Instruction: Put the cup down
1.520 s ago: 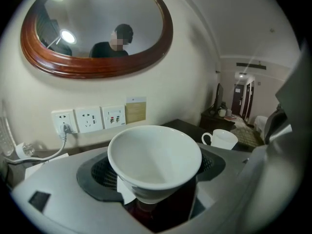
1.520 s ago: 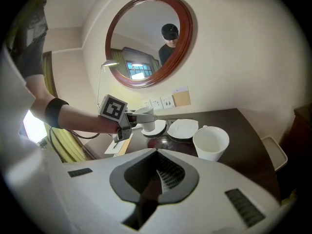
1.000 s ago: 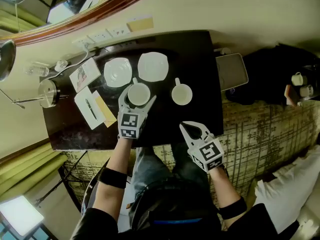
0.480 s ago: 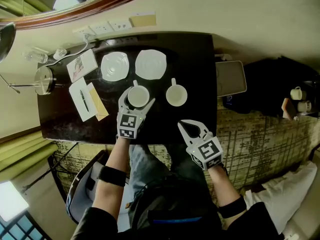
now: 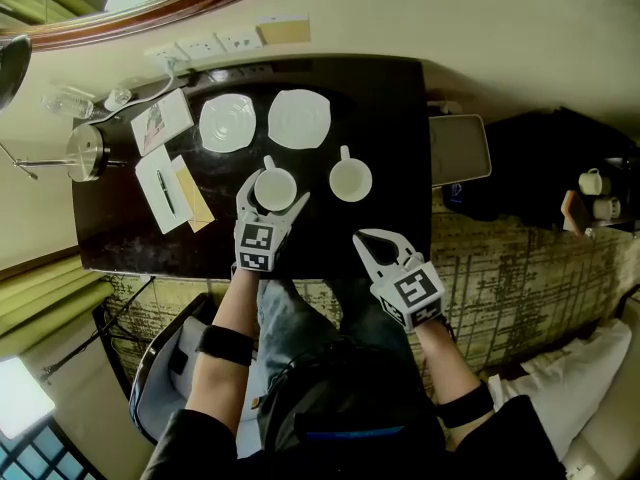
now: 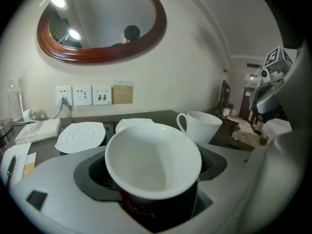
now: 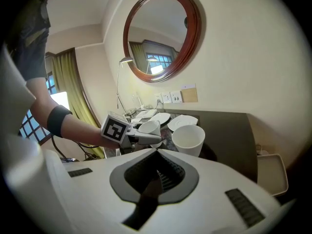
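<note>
Left saucer (image 5: 227, 122) beside right saucer (image 5: 299, 119) at table's (image 5: 390, 108) back, cup (image 5: 275, 189) before them, second cup (image 5: 350, 181) to its right, papers (image 5: 160, 121) left

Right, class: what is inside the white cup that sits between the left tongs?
The white cup is empty: only its bare white inner wall and bottom show. Its near rim covers the near inner wall in the left gripper view.

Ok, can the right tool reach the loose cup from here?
Probably yes: the right tool, shut, faces the loose cup across bare tabletop; the left tool and its cup stand aside.
</note>
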Demonstrator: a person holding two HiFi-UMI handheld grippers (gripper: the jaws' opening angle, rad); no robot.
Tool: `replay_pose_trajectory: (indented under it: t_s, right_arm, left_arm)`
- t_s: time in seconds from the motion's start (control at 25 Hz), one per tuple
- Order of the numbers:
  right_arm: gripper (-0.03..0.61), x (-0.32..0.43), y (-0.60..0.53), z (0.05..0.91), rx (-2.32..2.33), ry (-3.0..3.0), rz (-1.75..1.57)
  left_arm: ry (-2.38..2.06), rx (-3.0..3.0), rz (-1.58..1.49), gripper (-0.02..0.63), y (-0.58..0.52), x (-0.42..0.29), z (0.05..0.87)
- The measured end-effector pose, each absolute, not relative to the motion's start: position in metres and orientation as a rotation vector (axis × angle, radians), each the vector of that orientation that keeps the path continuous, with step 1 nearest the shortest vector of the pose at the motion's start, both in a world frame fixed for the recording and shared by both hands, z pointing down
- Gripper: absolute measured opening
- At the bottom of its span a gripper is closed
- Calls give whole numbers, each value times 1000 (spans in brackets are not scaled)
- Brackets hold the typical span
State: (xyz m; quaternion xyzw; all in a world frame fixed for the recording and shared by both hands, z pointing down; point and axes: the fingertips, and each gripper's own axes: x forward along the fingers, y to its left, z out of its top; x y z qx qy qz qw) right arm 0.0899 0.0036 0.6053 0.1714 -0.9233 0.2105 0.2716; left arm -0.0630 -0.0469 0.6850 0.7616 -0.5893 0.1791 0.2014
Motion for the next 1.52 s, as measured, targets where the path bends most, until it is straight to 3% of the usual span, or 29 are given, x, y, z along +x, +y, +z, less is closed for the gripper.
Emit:
replay_pose_trajectory:
  t_s: [0.16, 0.68, 0.88, 1.24, 1.52]
  right_arm:
    - [3, 89, 0, 602, 478, -2481, 548]
    - [3, 59, -9, 560, 484, -2534, 531]
    - [3, 47, -18, 539, 503, -2555, 514]
    - [3, 31, -21, 521, 557, -2569, 498]
    - [3, 21, -16, 513, 597, -2549, 476]
  left_arm:
    - [-1615, 2120, 516, 540, -42, -59, 680]
    - [-1641, 2066, 571, 529, 7, -76, 599]
    - [-1734, 2034, 528, 343, 19, -98, 556]
    - [-1730, 2099, 508, 217, 35, -110, 509]
    - [-1723, 2089, 492, 51, 39, -124, 492]
